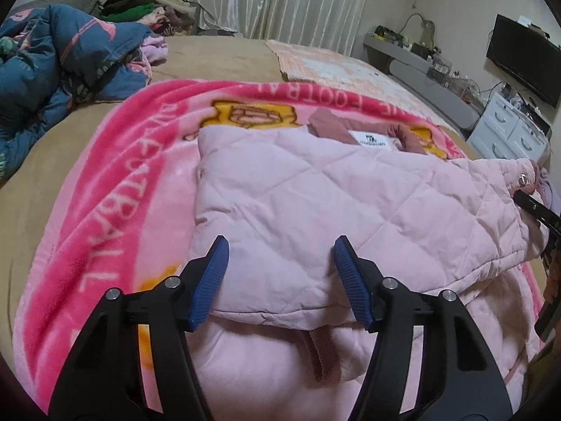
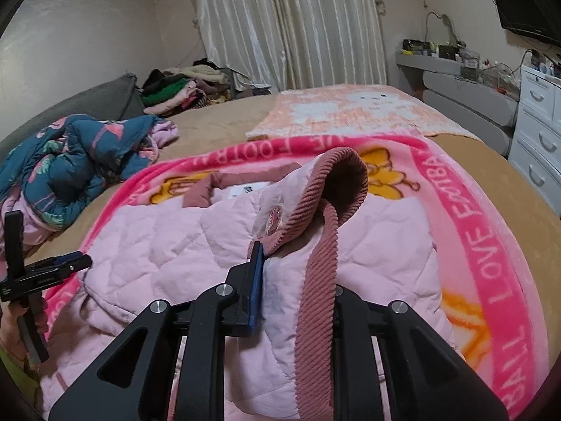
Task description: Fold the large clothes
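A pale pink quilted jacket (image 1: pixel 315 189) lies partly folded on a bright pink fleece blanket (image 1: pixel 133 161) spread over the bed. My left gripper (image 1: pixel 280 242) is open, its blue pads (image 1: pixel 214 277) standing either side of the jacket's near folded edge without pressing it. My right gripper (image 2: pixel 294 263) is shut on the jacket's sleeve near its dusty-pink corduroy cuff (image 2: pixel 336 189), which is lifted above the jacket body; the right finger is hidden behind the fabric. The left wrist view catches the right gripper (image 1: pixel 533 207) at the far right edge. The left gripper (image 2: pixel 75 261) appears at the left of the right wrist view.
A crumpled blue floral padded coat (image 1: pixel 52 59) lies at the left of the tan bed (image 1: pixel 217 56), with a pile of clothes (image 1: pixel 140 7) behind it. A peach blanket (image 1: pixel 333 66) covers the far side. White drawers (image 1: pixel 508 133), a grey shelf and a television (image 1: pixel 522 56) stand at the right.
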`<act>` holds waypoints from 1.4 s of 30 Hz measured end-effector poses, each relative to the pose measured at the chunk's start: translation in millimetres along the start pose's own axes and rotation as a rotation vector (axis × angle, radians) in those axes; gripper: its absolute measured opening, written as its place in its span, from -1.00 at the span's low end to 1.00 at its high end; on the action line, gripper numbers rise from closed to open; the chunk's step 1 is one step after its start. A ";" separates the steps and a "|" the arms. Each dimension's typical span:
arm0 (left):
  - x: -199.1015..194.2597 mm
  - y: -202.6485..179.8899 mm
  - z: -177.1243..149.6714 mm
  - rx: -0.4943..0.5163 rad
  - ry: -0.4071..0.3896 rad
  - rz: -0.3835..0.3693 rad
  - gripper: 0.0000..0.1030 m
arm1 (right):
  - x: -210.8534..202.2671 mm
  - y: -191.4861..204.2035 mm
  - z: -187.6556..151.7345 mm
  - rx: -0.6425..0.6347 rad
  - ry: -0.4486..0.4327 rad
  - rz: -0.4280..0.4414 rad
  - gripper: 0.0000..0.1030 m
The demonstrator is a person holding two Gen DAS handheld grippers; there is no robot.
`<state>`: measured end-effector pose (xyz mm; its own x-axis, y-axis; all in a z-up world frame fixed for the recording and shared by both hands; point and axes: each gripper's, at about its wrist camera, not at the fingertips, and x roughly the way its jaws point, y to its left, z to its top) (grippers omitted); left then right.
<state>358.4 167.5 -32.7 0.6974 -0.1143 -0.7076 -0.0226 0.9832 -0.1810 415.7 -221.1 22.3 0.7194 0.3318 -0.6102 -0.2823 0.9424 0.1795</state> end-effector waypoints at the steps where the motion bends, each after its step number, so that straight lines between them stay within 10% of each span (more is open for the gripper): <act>1: 2.3 -0.5 -0.8 0.003 0.008 0.004 0.06 | 4.3 -1.9 -2.1 0.009 0.013 -0.007 -0.59; 6: 11.7 -3.2 -6.1 0.015 0.042 0.037 0.06 | 14.4 -14.6 -7.5 0.094 0.076 -0.069 0.04; 14: 24.8 -7.4 -14.0 0.058 0.076 0.092 0.07 | -17.0 26.6 0.7 -0.078 -0.079 -0.174 0.43; 26: 25.4 -9.7 -16.3 0.064 0.077 0.099 0.08 | 71.0 62.3 -37.3 -0.184 0.243 -0.030 0.51; 42: 16.5 -12.1 -11.7 0.033 0.091 0.093 0.24 | 62.9 62.1 -36.4 -0.115 0.239 -0.014 0.77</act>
<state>361.8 152.1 -50.1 0.6254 -0.0334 -0.7796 -0.0597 0.9941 -0.0905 420.3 -143.2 -33.0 0.5574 0.2859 -0.7795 -0.3530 0.9314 0.0892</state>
